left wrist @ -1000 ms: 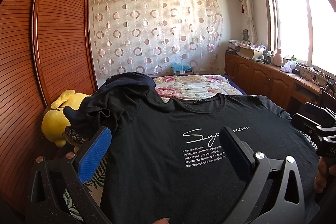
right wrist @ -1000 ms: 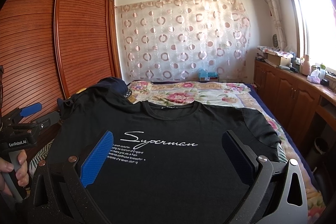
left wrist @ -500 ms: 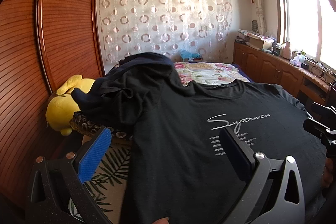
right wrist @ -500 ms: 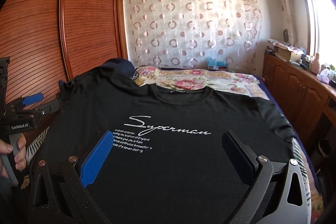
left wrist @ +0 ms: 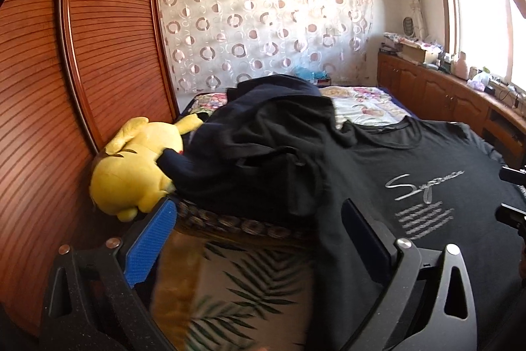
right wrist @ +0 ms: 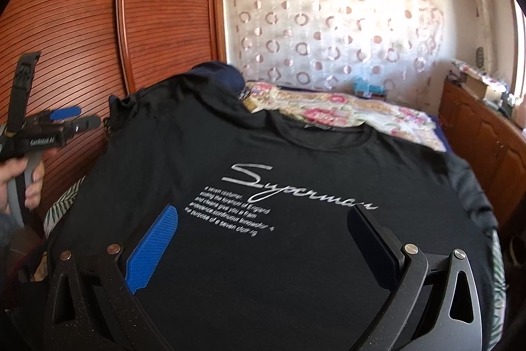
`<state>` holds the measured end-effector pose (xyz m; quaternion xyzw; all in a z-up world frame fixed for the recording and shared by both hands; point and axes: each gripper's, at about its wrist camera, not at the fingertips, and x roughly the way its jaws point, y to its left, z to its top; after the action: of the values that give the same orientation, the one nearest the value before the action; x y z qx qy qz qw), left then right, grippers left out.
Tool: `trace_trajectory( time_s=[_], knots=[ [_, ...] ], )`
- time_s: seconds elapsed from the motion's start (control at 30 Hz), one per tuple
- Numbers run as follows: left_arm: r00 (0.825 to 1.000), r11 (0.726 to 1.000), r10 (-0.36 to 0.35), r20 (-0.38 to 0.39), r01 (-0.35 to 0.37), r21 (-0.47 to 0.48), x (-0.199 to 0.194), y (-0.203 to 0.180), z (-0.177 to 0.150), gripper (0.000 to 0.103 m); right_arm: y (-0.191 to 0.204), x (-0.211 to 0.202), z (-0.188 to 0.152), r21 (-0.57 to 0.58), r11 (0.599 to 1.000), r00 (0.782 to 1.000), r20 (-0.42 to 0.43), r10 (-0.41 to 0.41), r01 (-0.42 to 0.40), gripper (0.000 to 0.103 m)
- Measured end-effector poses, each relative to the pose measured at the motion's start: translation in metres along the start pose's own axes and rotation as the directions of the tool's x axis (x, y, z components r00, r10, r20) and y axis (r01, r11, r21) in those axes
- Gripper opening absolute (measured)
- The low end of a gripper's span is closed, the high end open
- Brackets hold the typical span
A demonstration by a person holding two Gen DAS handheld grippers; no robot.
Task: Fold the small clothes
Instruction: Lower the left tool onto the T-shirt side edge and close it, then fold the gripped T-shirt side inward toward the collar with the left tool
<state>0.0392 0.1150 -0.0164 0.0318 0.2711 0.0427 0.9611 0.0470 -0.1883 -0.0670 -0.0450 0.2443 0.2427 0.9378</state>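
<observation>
A black T-shirt (right wrist: 296,252) with white "Superman" script lies flat, front up, on the bed; it also shows in the left wrist view (left wrist: 411,173). Its left sleeve area runs under a heap of dark clothes (left wrist: 263,134). My left gripper (left wrist: 259,219) is open and empty, above the shirt's left edge and the leaf-print sheet (left wrist: 236,285). It also shows at the left of the right wrist view (right wrist: 70,117), held in a hand. My right gripper (right wrist: 263,229) is open and empty, over the shirt's lower middle.
A yellow plush toy (left wrist: 131,173) lies at the bed's left edge against the wooden wardrobe (left wrist: 65,87). A floral quilt (right wrist: 345,114) covers the far bed. Wooden cabinets (left wrist: 443,97) with clutter stand under the window at right.
My left gripper has swung left, off the shirt's printed front toward its left edge and the plush toy. My right gripper has moved slightly forward over the print. Both stay open.
</observation>
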Motion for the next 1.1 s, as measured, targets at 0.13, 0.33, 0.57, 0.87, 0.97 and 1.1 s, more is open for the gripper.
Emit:
trace_trajectory(
  time_s=[0.13, 0.33, 0.57, 0.87, 0.97, 1.1],
  knots=[
    [1.0, 1.0, 0.0, -0.016, 0.0, 0.0, 0.013, 0.014, 0.007, 0.083, -0.009, 0.0, 0.004, 0.003, 1.0, 1.0, -0.018, 0.024, -0.024, 0.103],
    [0.994, 0.994, -0.106, -0.031, 0.106, -0.009, 0.026, 0.014, 0.027, 0.071, -0.011, -0.005, 0.011, -0.012, 0.999, 1.0, -0.005, 0.03, -0.03, 0.103],
    [0.989, 0.993, -0.111, -0.096, 0.105, -0.058, 0.055, 0.016, 0.043, 0.069, 0.003, -0.001, 0.013, -0.041, 0.999, 0.999, 0.018, 0.032, -0.031, 0.103],
    [0.975, 0.986, -0.153, -0.163, 0.139, -0.094, 0.068, 0.021, 0.045, 0.005, 0.003, 0.003, 0.009, -0.024, 0.999, 0.999, 0.013, 0.033, -0.032, 0.103],
    [0.979, 0.986, -0.164, -0.118, 0.158, -0.057, 0.054, 0.014, 0.057, 0.003, 0.002, 0.005, 0.011, -0.017, 0.999, 0.999, 0.016, 0.03, -0.03, 0.103],
    [0.98, 0.982, -0.189, -0.064, 0.19, 0.008, 0.034, -0.008, 0.081, 0.002, 0.0, 0.004, 0.01, -0.002, 1.0, 0.999, 0.021, 0.025, -0.025, 0.103]
  ],
)
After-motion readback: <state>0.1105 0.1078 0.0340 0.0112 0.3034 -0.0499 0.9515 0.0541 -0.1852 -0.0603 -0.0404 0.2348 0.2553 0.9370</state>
